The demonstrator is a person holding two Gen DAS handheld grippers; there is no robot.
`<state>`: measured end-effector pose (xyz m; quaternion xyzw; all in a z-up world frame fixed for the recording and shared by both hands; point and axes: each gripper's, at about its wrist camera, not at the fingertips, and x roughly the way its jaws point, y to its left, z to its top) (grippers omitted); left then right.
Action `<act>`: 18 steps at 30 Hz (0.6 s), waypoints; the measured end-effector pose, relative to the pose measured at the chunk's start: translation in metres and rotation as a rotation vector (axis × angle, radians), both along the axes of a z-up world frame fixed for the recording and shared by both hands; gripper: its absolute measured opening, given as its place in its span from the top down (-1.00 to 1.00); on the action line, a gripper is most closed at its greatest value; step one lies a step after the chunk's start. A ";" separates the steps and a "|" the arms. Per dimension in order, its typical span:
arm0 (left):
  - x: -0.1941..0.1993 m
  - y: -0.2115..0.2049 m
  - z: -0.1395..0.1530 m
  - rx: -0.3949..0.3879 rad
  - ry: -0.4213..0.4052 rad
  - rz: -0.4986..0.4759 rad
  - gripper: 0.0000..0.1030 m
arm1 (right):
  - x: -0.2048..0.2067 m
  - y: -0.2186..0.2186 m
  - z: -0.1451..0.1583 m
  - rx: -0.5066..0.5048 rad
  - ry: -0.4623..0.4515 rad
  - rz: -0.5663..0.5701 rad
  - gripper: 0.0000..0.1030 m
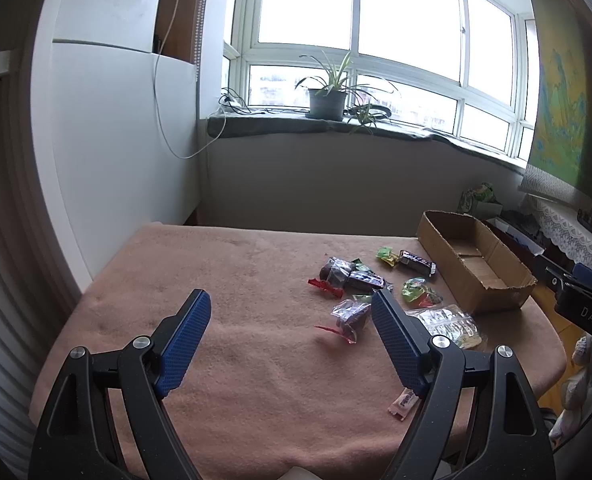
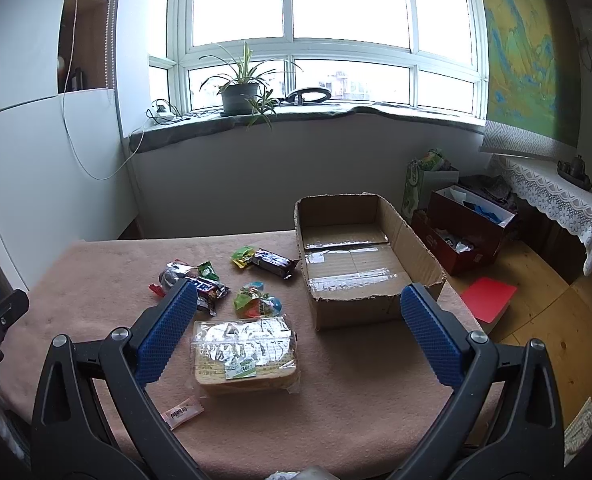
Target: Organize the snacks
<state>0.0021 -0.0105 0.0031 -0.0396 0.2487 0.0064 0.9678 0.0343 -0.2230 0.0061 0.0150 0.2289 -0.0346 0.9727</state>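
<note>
From the left wrist view, the left gripper (image 1: pixel 291 300) hangs above the table (image 1: pixel 223 280), which is covered with a pinkish-brown cloth, its blue-padded fingers (image 1: pixel 185 340) spread wide with nothing between them. The snacks lie scattered toward the table's right side: a dark chocolate bar (image 1: pixel 416 261) near the far edge with its long axis running left to right, a second chocolate bar (image 1: pixel 366 279) closer in and also lying crosswise, a green candy (image 1: pixel 388 256) just left of the first bar, and a clear bread pack (image 1: pixel 452 326) partly hidden behind the right finger. A small pink sachet (image 1: pixel 404 403) lies nearer the near edge, tilted. The cardboard box (image 1: pixel 476 260) sits open at the far right corner, its long axis running from the near right toward the far edge. From the right wrist view, the right gripper (image 2: pixel 298 300) is also held above the table with fingers (image 2: pixel 165 336) wide apart and nothing gripped. The bread pack (image 2: pixel 243 354) lies flat just ahead of the left finger, long axis left to right. The open box (image 2: pixel 416 248) stands at the far right corner, long axis pointing away toward the window (image 2: pixel 296 32), with only taped flaps showing inside. The bars and candies lie left of the box, apart from it.
</note>
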 end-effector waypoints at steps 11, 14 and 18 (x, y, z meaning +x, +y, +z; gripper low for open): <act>0.004 -0.006 -0.002 0.002 0.009 -0.009 -0.60 | 0.002 -0.002 -0.002 0.004 0.005 -0.001 -1.00; 0.005 -0.007 -0.001 0.001 0.010 -0.012 -0.60 | 0.002 -0.001 -0.002 0.004 0.004 -0.001 -1.00; 0.005 -0.007 -0.002 -0.002 0.011 -0.011 -0.60 | 0.004 -0.001 -0.004 0.002 0.011 0.005 -1.00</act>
